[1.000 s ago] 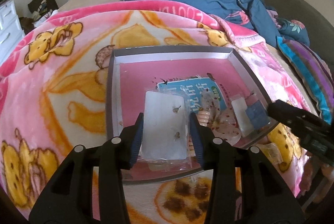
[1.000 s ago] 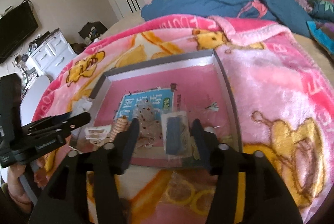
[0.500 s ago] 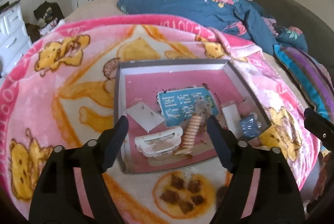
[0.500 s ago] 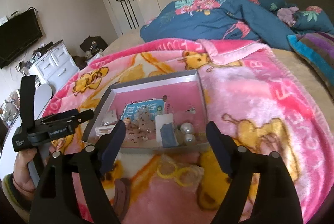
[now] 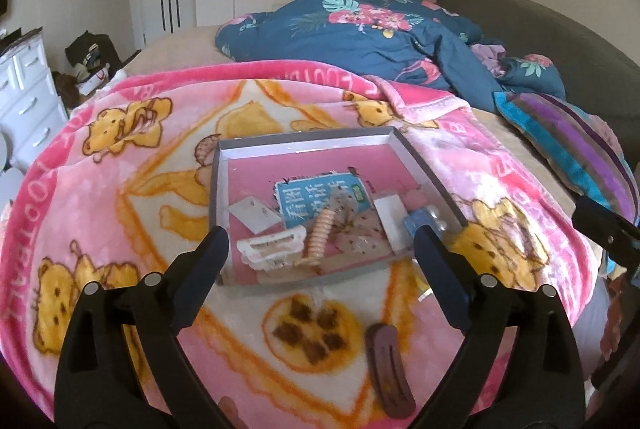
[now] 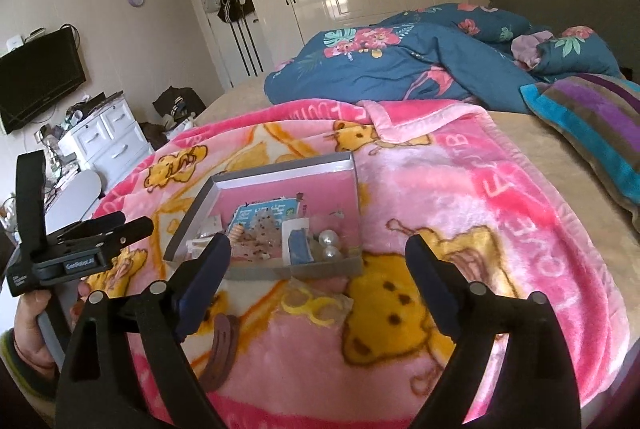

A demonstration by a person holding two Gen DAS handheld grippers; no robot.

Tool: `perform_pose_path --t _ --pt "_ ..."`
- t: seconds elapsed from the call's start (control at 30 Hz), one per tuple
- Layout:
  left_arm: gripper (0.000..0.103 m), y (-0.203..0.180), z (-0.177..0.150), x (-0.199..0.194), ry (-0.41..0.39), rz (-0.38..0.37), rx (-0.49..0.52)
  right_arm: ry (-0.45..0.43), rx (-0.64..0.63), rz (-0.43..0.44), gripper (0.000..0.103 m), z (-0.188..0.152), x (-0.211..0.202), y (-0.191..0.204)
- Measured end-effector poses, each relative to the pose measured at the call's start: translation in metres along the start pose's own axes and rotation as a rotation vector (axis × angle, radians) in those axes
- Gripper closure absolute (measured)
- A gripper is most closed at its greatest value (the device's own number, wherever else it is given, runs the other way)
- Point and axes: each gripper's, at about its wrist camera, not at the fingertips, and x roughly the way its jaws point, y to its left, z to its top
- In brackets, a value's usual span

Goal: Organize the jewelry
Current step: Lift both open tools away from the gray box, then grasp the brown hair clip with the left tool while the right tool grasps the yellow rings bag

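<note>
Both your left gripper (image 5: 320, 245) and right gripper (image 6: 318, 249) hang wide and empty; the brown hair clip (image 5: 390, 369) and yellow rings packet (image 6: 314, 303) lie loose on the plush blanket (image 5: 100, 229), easily snagged, short of the tray (image 5: 216, 189)

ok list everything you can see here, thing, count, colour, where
tray: 1, grey rim, pink floor, on blanket
blanket: 1, pink with yellow bears, on bed
booklet: 1, blue, tray middle
claw clip: 1, white, tray front left
coil tie: 1, peach, beside claw clip
card: 1, white, tray left
pearls: 2, white, tray front right
barrette: 1, brown, blanket, outside tray
rings bag: 1, clear with yellow rings, blanket, outside tray
duvet: 1, navy floral, far end
left gripper: 1, black, open
right gripper: 1, black, open
</note>
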Motion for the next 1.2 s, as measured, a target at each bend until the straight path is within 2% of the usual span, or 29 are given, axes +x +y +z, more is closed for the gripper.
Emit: perform_pose_path --t 0.33,0.7,0.97,1.2 --pt "0.016 -0.027 -0.033 -0.016 0.027 0.005 0.065 0.028 -0.013 0.016 0.013 -0.018 -0.01 -0.006" --pt "0.016 -0.044 -0.068 -0.009 0.116 -0.01 0.074 0.078 -0.032 0.037 0.012 -0.031 -0.005 -0.013" --pt "0.016 -0.054 -0.101 0.012 0.23 -0.042 0.064 0.163 -0.033 0.059 0.012 -0.05 0.019 -0.021" --pt "0.018 -0.061 -0.127 0.036 0.311 -0.036 0.061 0.253 -0.073 0.09 0.012 -0.068 0.062 -0.02"
